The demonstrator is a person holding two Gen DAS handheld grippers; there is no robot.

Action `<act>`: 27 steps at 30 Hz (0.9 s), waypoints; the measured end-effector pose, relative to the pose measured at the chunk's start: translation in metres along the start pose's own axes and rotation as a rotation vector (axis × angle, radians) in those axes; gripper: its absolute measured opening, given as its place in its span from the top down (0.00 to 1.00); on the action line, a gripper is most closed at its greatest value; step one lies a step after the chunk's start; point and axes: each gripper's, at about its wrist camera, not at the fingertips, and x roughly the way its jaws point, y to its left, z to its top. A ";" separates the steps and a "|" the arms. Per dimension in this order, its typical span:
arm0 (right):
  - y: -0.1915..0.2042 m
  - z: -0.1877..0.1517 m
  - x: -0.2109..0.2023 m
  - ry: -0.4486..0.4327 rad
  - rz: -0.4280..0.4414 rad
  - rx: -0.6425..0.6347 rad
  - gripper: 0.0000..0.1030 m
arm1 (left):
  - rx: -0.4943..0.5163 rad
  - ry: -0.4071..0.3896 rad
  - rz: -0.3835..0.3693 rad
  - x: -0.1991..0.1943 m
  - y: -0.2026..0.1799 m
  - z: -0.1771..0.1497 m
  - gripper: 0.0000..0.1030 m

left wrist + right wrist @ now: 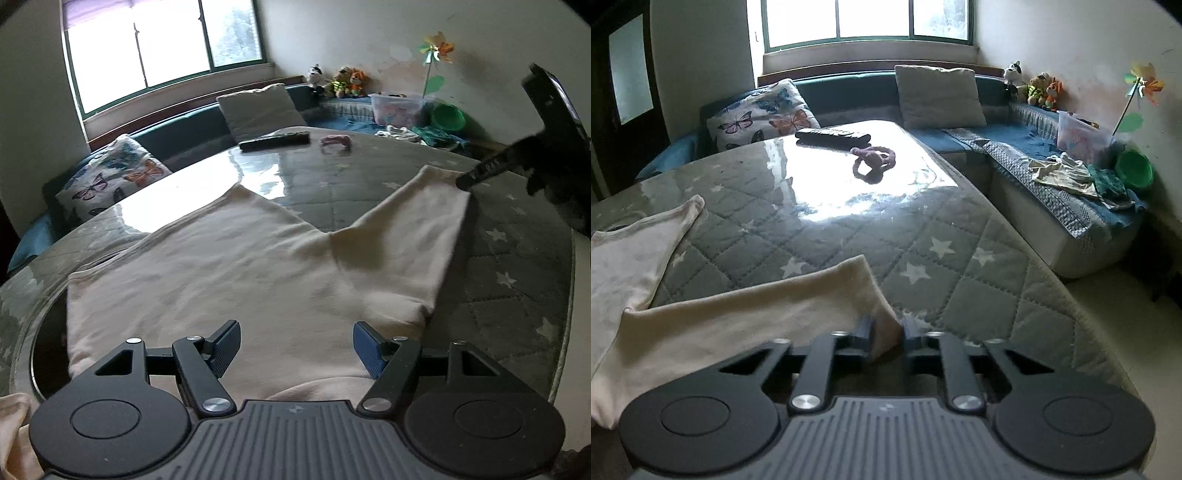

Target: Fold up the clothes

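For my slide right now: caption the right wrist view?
Right gripper pinching cream garment's corner on the star-quilted table.

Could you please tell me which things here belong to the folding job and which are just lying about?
Job:
- cream trousers
- right gripper, shut on a trouser leg end
- left gripper, open above the trousers

Lying about:
- remote control
- purple toy
- butterfly cushion
- green bowl

The near end of the cream garment [229, 280] disappears under the left gripper [297, 347] body, so its hem can't be seen. In the right wrist view, the pinched corner is mostly hidden between the right gripper [886, 332] pads. Stuff in the clear bin [1078, 136] is too blurry, maybe toys.
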 end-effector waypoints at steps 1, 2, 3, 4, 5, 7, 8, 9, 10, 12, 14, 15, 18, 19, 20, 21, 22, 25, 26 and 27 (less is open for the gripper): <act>0.001 0.002 0.000 -0.005 0.000 -0.002 0.96 | 0.005 0.000 -0.004 0.000 -0.002 0.000 0.32; 0.001 0.003 -0.002 -0.015 -0.008 -0.007 0.96 | 0.007 0.000 -0.007 0.001 -0.003 0.001 0.32; 0.001 0.003 -0.005 -0.026 -0.017 -0.011 0.96 | 0.009 0.002 -0.011 0.001 -0.004 0.000 0.32; 0.000 0.004 -0.007 -0.034 -0.022 -0.014 0.96 | 0.011 0.004 -0.016 0.002 -0.004 0.000 0.32; 0.000 0.006 -0.007 -0.037 -0.030 -0.014 0.96 | 0.014 0.007 -0.020 0.003 -0.005 0.000 0.32; 0.002 0.005 -0.005 -0.031 -0.051 -0.027 0.96 | 0.019 0.014 -0.025 0.005 -0.006 -0.002 0.32; 0.003 0.003 -0.002 -0.025 -0.060 -0.035 0.96 | 0.018 0.012 -0.025 0.005 -0.006 -0.003 0.32; 0.004 0.002 0.001 -0.020 -0.065 -0.038 0.96 | 0.013 0.010 -0.025 0.004 -0.005 -0.003 0.32; 0.004 0.001 0.004 -0.019 -0.072 -0.046 0.95 | 0.009 0.008 -0.025 0.003 -0.003 -0.003 0.32; 0.007 0.003 0.003 -0.021 -0.088 -0.057 0.91 | -0.005 0.000 -0.015 -0.001 0.002 -0.003 0.32; 0.010 0.007 -0.001 -0.027 -0.078 -0.059 0.90 | -0.023 -0.011 0.001 -0.007 0.008 -0.003 0.32; 0.014 0.010 -0.006 -0.036 -0.070 -0.070 0.90 | -0.037 -0.017 0.013 -0.010 0.013 -0.004 0.32; 0.030 0.016 -0.018 -0.059 -0.020 -0.107 0.81 | -0.089 -0.025 0.048 -0.020 0.031 -0.007 0.32; 0.037 0.018 -0.022 -0.065 0.005 -0.122 0.78 | -0.107 -0.023 0.063 -0.023 0.038 -0.010 0.32; 0.043 0.019 -0.024 -0.068 0.024 -0.134 0.75 | -0.126 -0.021 0.078 -0.026 0.045 -0.013 0.33; 0.052 0.020 -0.027 -0.072 0.054 -0.153 0.73 | -0.152 -0.015 0.094 -0.029 0.053 -0.017 0.33; 0.065 0.021 -0.029 -0.075 0.092 -0.177 0.68 | -0.179 -0.009 0.113 -0.032 0.062 -0.022 0.33; 0.102 0.023 -0.037 -0.080 0.204 -0.253 0.66 | -0.252 0.007 0.174 -0.041 0.089 -0.037 0.35; 0.116 0.023 -0.038 -0.079 0.239 -0.282 0.64 | -0.277 0.013 0.194 -0.044 0.099 -0.042 0.36; 0.129 0.023 -0.039 -0.078 0.274 -0.310 0.63 | -0.303 0.021 0.215 -0.046 0.109 -0.048 0.36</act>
